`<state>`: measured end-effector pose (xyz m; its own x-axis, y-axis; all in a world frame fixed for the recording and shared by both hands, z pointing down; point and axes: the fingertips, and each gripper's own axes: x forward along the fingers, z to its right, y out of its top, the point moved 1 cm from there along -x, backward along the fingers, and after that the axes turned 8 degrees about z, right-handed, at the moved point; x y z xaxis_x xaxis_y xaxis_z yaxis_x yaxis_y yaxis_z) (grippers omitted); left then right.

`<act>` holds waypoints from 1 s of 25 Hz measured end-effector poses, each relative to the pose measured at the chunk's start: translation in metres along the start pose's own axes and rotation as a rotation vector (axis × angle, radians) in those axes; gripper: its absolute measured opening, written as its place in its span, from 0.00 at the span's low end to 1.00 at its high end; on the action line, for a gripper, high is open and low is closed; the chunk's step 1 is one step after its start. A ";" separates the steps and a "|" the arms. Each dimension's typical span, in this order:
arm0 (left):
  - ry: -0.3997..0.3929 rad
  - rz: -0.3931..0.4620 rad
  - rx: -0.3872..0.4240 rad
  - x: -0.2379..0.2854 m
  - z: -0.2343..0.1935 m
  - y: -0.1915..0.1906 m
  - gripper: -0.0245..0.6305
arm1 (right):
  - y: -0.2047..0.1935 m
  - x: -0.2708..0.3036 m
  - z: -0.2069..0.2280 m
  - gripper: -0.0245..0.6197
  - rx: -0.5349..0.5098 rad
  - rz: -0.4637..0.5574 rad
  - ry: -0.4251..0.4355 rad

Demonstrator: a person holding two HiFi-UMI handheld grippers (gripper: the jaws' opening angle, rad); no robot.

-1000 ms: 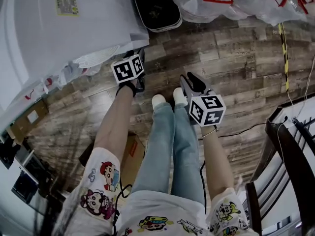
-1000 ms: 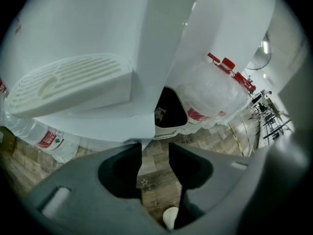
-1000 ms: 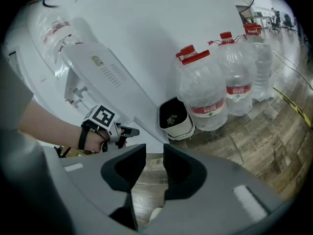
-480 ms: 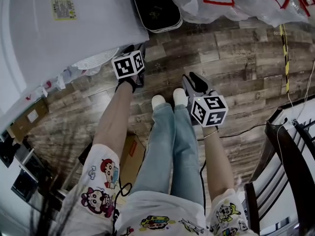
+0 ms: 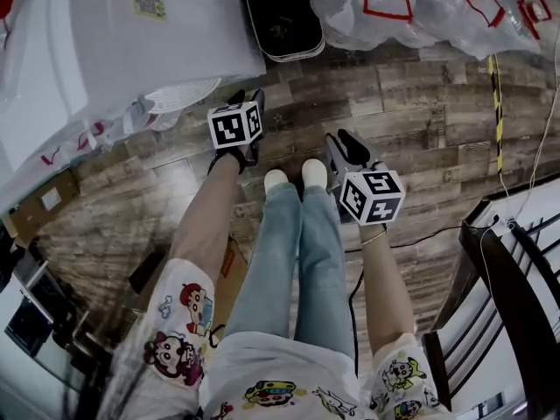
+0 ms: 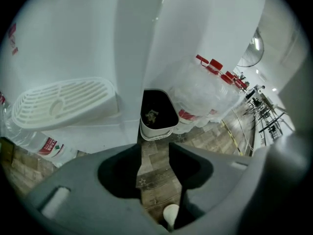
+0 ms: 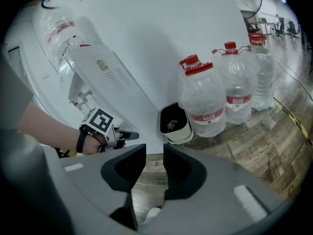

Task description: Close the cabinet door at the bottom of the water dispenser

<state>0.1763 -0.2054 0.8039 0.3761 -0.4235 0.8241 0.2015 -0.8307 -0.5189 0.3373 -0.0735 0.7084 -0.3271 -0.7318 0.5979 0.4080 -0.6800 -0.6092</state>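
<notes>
The white water dispenser [image 5: 131, 42] stood at the far left corner of the plank floor [image 5: 420, 121]. Its cabinet door could not be picked out on the plain white body, so I could not tell whether it was open or closed. A white slotted drip tray [image 6: 63, 102] jutted from the dispenser, with a clear labelled bottle [image 6: 39, 143] lying under it. Just beside the dispenser stood a white-rimmed bin [image 6: 157, 131], dark inside and holding a small crumpled scrap. Clear, red-capped water jugs [image 7: 205, 102] lined the floor's far edge beyond it; how full they were was unclear. A black frame [image 5: 507, 269] crowded the right edge and a cardboard box [image 5: 44, 204] the left.

The left gripper [image 5: 246, 97] pointed at the dispenser, near the tray, its jaws apart over bare floor. The right gripper [image 7: 154, 153] hung by the person's white shoes [image 5: 289, 178], jaws likewise parted and empty.
</notes>
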 end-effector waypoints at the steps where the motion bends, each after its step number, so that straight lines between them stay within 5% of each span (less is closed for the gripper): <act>1: -0.005 0.003 0.002 -0.007 0.002 0.001 0.30 | 0.004 -0.004 -0.003 0.23 -0.003 0.006 -0.002; 11: -0.105 0.127 -0.056 -0.105 0.014 0.022 0.30 | 0.052 -0.050 -0.081 0.23 -0.085 0.116 0.044; 16: -0.155 0.190 -0.014 -0.167 0.017 0.034 0.30 | 0.082 -0.081 -0.141 0.22 -0.195 0.186 0.120; 25: -0.254 0.415 0.007 -0.324 0.021 0.092 0.30 | 0.135 -0.157 -0.271 0.22 -0.363 0.311 0.257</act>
<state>0.0921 -0.1375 0.4847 0.6350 -0.6159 0.4664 -0.0065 -0.6079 -0.7940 0.2131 -0.0626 0.3913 -0.4546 -0.8574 0.2414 0.2131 -0.3678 -0.9051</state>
